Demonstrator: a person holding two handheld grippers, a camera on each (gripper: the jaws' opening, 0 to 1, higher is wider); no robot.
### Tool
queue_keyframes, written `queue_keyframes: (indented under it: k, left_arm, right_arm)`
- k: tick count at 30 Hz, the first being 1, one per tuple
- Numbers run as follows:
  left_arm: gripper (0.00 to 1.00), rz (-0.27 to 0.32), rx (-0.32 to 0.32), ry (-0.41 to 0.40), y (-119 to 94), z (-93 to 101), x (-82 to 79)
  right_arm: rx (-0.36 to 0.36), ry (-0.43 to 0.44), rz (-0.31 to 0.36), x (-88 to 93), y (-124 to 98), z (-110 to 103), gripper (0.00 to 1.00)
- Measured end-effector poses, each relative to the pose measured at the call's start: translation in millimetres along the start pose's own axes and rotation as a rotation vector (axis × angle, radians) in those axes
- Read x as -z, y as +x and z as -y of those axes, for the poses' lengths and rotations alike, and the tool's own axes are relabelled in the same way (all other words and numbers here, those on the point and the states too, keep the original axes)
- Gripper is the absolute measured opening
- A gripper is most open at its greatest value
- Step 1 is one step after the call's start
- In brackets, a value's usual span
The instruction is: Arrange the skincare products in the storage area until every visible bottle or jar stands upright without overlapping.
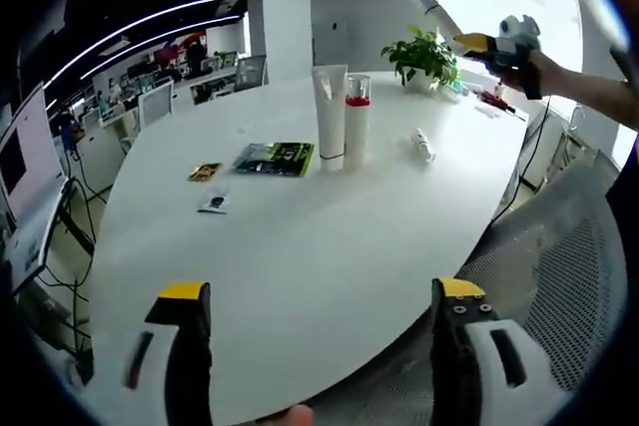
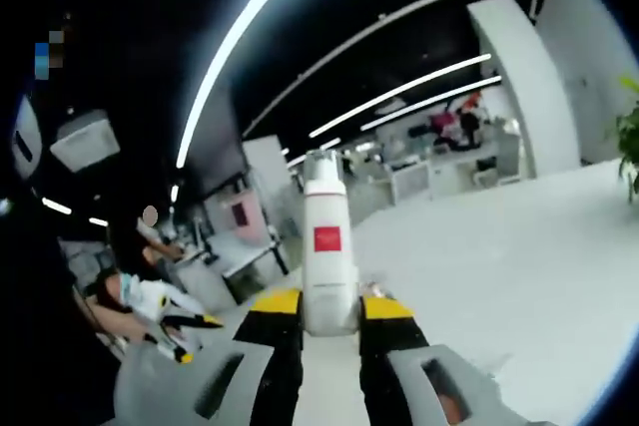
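On the white table point(image 1: 300, 246) a tall white tube point(image 1: 330, 115) stands upright, with a clear bottle with a red band point(image 1: 357, 119) right beside it. A small white tube point(image 1: 423, 144) lies flat to their right. My left gripper point(image 1: 321, 318) hovers open over the near table edge, nothing between its jaws. My right gripper point(image 1: 471, 43) is raised at the far right, shut on a white bottle point(image 1: 431, 5) tilted in the air. In the right gripper view that white bottle point(image 2: 327, 216) carries a red square label and sits clamped in my right gripper point(image 2: 329, 308). The left gripper point(image 2: 165, 321) shows at lower left.
A potted green plant point(image 1: 423, 55) stands at the far table edge, small red-and-white items point(image 1: 494, 99) near it. A green-black packet point(image 1: 275, 158) and two small sachets point(image 1: 206, 172) lie left of the tube. A grey mesh chair point(image 1: 559, 276) is at the right.
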State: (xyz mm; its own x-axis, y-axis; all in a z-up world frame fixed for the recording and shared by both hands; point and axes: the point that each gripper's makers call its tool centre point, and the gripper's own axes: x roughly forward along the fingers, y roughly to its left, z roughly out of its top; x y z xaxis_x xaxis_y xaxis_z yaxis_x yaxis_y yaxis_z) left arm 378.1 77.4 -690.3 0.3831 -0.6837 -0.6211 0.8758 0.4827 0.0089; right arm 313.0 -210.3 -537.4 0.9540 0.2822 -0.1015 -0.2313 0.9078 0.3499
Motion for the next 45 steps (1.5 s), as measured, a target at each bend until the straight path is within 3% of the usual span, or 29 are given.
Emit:
queue_keyframes:
  k: [7,12,15,18,20,26,30,35,38,40,43,45]
  left_arm:
    - [0.86,-0.001,0.024,-0.005,0.9,3.9,-0.8]
    - [0.86,0.055,0.099,-0.158,-2.6,9.3,-12.6]
    - [0.85,0.118,0.166,-0.253,-7.6,21.4,-34.4]
    - [0.85,0.238,0.235,-0.321,-16.7,33.4,-75.9]
    - [0.84,0.306,0.275,-0.328,-27.0,42.4,-104.8]
    - [0.78,0.46,0.407,-0.33,-60.0,68.8,-169.2]
    - [0.73,0.49,0.467,-0.288,-77.7,84.1,-194.1]
    - [0.59,0.522,0.547,-0.27,-89.8,98.7,-217.2]
    - [0.56,0.544,0.546,-0.262,-91.7,102.8,-231.6]
    - [0.54,0.551,0.522,-0.258,-90.5,103.1,-237.8]
    - [0.5,0.552,0.417,-0.258,-82.5,95.9,-244.8]
    - [0.48,0.513,0.279,-0.222,-67.1,86.7,-241.8]
  right_arm:
    - [-0.089,0.071,0.071,-9.4,-0.4,-29.6,0.12]
    - [-0.214,0.165,0.164,-21.4,3.7,-64.3,0.12]
    - [-0.257,0.168,0.15,-18.5,10.4,-81.1,0.12]
    - [-0.311,0.136,0.1,-9.0,19.8,-103.0,0.12]
    - [-0.349,0.14,0.095,-7.5,24.4,-115.1,0.12]
    - [-0.424,0.131,0.086,-5.6,33.3,-138.2,0.12]
    - [-0.464,0.128,0.085,-4.8,34.7,-145.1,0.12]
    - [-0.512,0.135,0.089,-1.9,35.6,-156.7,0.12]
    - [-0.504,0.11,0.071,3.1,39.5,-160.7,0.12]
    - [-0.452,0.07,0.057,7.2,45.4,-155.8,0.12]
    - [-0.301,0.002,0.018,15.9,57.8,-137.2,0.12]
    - [-0.246,-0.04,0.011,20.9,64.1,-135.1,0.12]
